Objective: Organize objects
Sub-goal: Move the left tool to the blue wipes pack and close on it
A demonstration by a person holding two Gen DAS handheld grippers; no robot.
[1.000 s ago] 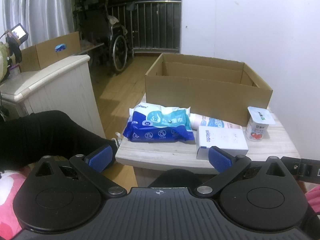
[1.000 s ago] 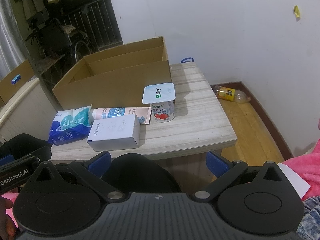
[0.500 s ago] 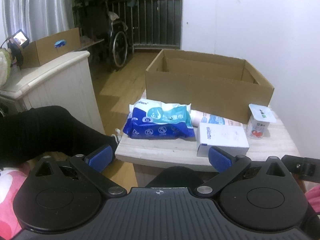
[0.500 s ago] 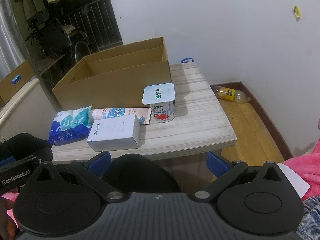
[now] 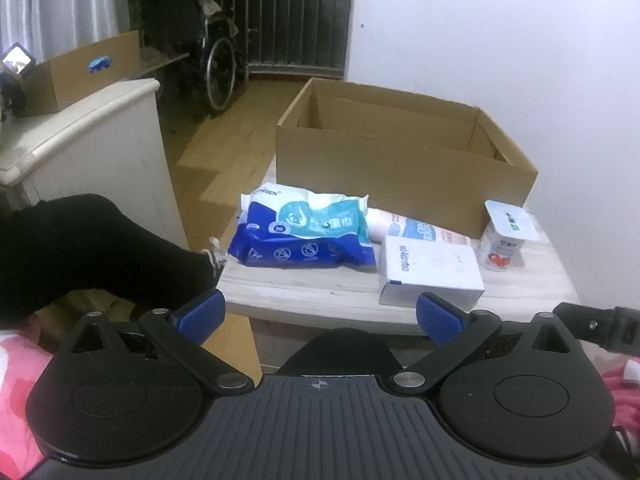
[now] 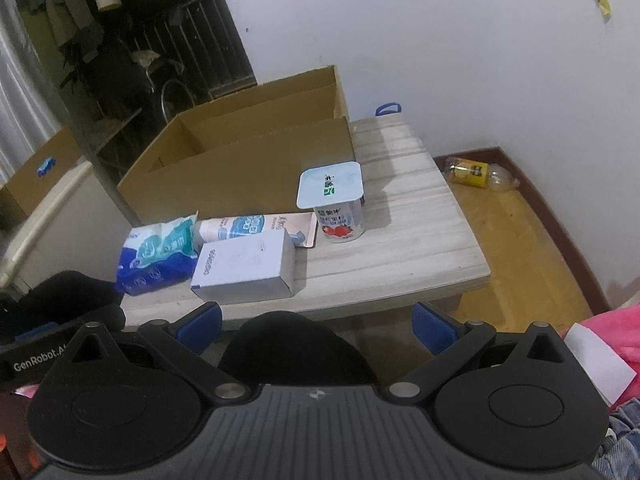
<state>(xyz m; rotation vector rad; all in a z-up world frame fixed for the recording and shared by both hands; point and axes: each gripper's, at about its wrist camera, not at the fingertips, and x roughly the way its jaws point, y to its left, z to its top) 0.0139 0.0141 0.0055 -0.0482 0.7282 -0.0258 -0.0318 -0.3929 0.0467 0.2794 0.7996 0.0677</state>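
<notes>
On a small wooden table stand an open cardboard box, a blue and white wipes pack, a white carton, a pink and blue tube and a yogurt cup. My left gripper is open and empty, held before the table's near edge. My right gripper is open and empty, also short of the near edge.
A white cabinet with a cardboard box on it stands to the left. A wheelchair stands by the railing behind. An empty bottle lies on the floor to the right. A black-clad knee is below the table edge.
The left gripper has shifted slightly, so the table sits a little more to the right in its view. The right gripper has barely moved. Both stay open.
</notes>
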